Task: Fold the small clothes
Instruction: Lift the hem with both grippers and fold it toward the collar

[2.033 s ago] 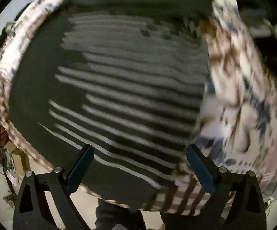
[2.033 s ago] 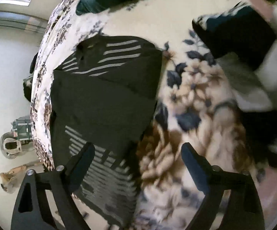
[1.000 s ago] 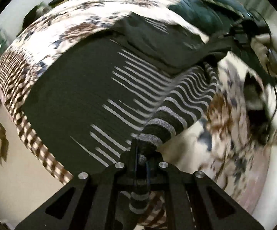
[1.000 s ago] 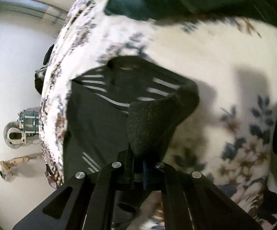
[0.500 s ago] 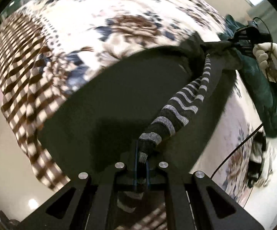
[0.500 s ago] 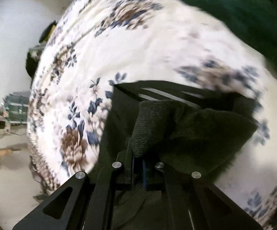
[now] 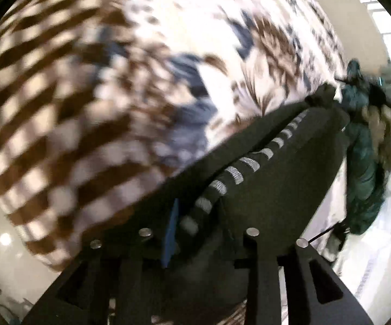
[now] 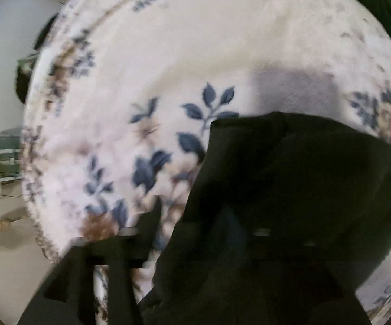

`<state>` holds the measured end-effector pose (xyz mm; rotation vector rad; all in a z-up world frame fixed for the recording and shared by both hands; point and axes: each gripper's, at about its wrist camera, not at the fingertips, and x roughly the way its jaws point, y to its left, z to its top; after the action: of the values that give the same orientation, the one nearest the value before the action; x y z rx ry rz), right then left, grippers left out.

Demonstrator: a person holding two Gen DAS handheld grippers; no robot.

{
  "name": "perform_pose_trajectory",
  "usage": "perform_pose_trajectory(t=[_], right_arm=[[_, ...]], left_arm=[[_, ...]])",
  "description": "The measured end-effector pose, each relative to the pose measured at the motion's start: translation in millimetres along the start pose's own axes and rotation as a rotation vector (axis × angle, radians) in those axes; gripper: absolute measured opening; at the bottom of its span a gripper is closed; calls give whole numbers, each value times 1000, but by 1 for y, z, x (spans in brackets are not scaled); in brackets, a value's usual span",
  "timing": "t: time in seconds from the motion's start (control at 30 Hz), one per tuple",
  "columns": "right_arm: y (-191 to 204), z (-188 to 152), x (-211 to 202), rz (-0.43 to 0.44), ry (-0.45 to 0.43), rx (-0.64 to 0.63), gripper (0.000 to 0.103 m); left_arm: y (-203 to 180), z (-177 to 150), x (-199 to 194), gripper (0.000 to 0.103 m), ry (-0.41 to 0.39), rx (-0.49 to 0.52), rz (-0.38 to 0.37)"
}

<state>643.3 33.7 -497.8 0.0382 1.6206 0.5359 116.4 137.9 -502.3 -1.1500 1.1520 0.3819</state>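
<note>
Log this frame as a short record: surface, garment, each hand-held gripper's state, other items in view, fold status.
surface: floral blanket, checkered border in the left wrist view
garment: dark striped garment, doubled over on the blanket, striped edge running along the fold
left hand-held gripper: jaws have just been opening, striped edge between them, pads no longer pressing
right hand-held gripper: jaws have just been opening, dark cloth draped over them, image blurred
other items: teal garment beyond the dark one
fold status: one fold laid, being released
</note>
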Motion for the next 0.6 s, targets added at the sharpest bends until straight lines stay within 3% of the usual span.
perform_pose_trajectory(t=[0.13, 0.33, 0.4, 0.47, 0.57, 0.6], right_arm=[[-1, -62, -31, -24, -34, -62, 65], [-35, -182, -21, -56, 0, -37, 65], [-53, -214, -8, -42, 28, 21, 65], [-70, -242, 2, -91, 25, 71, 65], [-88, -279, 6, -159, 2, 130, 65], [-91, -292, 6, -172, 1, 139, 65]], left_arm=[[4, -2, -25, 50, -23, 71, 40], [-39, 7, 0, 50, 31, 329, 133], [-54, 10, 19, 50, 18, 425, 241], [-43, 21, 31, 50, 6, 405, 324], [-18, 35, 21, 52, -16, 273, 280], [-15, 34, 14, 50, -32, 270, 284]])
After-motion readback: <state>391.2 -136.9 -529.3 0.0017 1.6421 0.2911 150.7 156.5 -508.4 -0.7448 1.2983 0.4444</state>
